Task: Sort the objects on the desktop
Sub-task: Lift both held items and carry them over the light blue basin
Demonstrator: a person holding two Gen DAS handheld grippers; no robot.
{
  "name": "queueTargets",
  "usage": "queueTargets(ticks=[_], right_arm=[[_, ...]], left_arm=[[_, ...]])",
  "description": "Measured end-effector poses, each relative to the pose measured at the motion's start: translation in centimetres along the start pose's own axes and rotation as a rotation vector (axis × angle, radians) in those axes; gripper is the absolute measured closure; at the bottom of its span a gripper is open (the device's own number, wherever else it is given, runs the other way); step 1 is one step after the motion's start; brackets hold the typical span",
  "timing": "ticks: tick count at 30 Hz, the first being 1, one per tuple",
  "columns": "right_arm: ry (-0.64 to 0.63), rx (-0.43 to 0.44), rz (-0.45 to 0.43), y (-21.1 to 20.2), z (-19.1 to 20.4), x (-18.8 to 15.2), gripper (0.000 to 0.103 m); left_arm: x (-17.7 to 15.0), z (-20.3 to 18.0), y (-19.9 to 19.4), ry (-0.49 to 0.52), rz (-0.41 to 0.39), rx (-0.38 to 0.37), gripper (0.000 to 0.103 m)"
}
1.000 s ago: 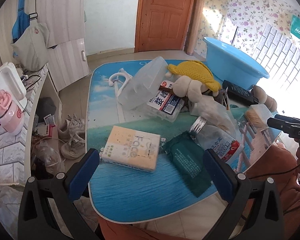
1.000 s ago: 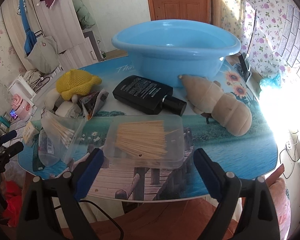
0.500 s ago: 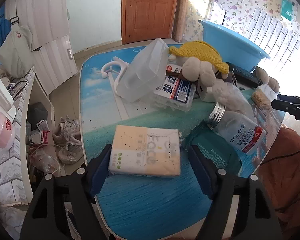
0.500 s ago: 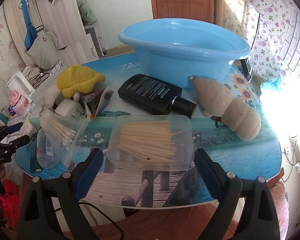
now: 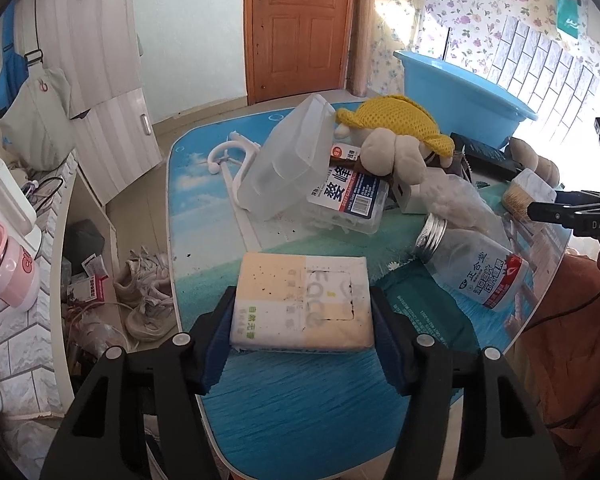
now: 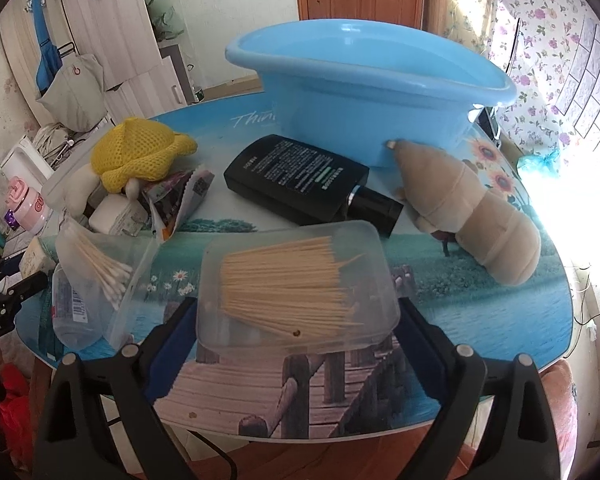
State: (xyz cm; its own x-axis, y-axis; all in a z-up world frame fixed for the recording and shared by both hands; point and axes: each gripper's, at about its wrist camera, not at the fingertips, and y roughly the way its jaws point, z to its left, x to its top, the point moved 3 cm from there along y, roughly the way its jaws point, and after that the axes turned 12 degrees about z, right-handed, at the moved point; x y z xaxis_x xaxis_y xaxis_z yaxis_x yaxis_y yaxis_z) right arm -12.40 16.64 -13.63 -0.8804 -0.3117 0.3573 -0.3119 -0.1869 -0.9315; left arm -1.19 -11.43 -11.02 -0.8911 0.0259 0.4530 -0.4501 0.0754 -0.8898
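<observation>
Our left gripper (image 5: 302,332) has its jaws closing on the tissue pack (image 5: 302,304), which lies flat near the near edge of the table (image 5: 300,408); the blue pads (image 5: 216,340) sit against, or all but against, its two short ends, though we cannot tell how firmly they press yet. To do this well, we judge that we should let the pads squeeze evenly, since the soft pack will give under them, and lift only once it no longer slips. Just beside its right end lies a dark green packet (image 5: 424,308), which we want to leave undisturbed, and beyond that a clear bottle (image 5: 476,264) on its side. Farther toward the middle of the table sit an open clear plastic box (image 5: 300,160) and a plush toy with a yellow mesh cap (image 5: 396,136). Our right gripper (image 6: 296,336) holds its jaws wide on either side of a clear tray of toothpicks (image 6: 296,288) near the near edge, the pads standing just clear of its sides, so nothing is gripped there. The tray looks shallow and open, so we should keep it level when it is lifted. Beyond it lie a black bottle (image 6: 300,176) and a beige plush toy (image 6: 468,208), both against the blue basin (image 6: 364,80) at the far edge, which we take to be the likely place for sorted things.
</observation>
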Motion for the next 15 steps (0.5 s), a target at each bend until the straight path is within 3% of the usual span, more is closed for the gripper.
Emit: queueTargets(ticks=[8, 15], right_arm=[[-0.004, 0.001, -0.026, -0.9, -0.3, -0.2, 0.009], [-0.018, 0.026, -0.069, -2.3, -0.3, -0.2, 0.009]], left_arm=[[1.1, -0.9, -2.0, 0.012, -0.042, 0.017, 0.041], [2.2, -2.3, -3.1, -0.003, -0.027, 0.017, 0.042]])
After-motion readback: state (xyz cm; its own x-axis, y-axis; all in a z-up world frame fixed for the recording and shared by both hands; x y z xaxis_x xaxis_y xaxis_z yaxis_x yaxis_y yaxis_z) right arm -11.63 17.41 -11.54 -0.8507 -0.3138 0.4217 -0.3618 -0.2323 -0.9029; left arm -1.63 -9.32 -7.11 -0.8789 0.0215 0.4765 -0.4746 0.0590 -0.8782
